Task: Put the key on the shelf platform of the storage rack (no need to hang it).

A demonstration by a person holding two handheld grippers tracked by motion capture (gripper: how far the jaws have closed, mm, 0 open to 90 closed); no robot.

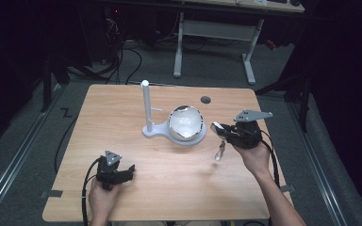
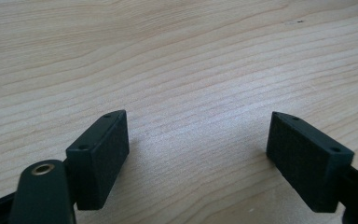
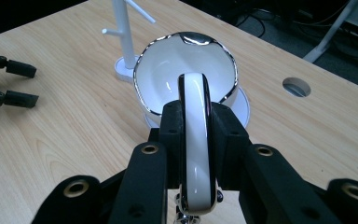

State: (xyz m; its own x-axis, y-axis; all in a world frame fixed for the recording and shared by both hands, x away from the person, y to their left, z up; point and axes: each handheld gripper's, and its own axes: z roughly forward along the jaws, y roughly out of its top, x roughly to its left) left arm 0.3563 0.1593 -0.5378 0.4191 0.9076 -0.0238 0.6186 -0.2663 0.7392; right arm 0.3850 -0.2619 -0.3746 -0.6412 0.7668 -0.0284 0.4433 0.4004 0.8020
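We see the right gripper [image 3: 195, 140] clamped on a cup's [image 3: 186, 74] glossy white handle [image 3: 196, 140], silver-edged; the white, silver-rimmed cup is at the stand's [image 1: 147, 106] base. Left gripper [image 2: 198, 154] sits with its jaws wide apart over the table [image 2: 177, 56].

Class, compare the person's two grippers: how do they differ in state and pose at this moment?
The left gripper stands open with nothing between its pads; the right gripper is shut on a white, silver-edged piece. The left sits low over the table; the right is near the bowl. Both are black and hand-held.
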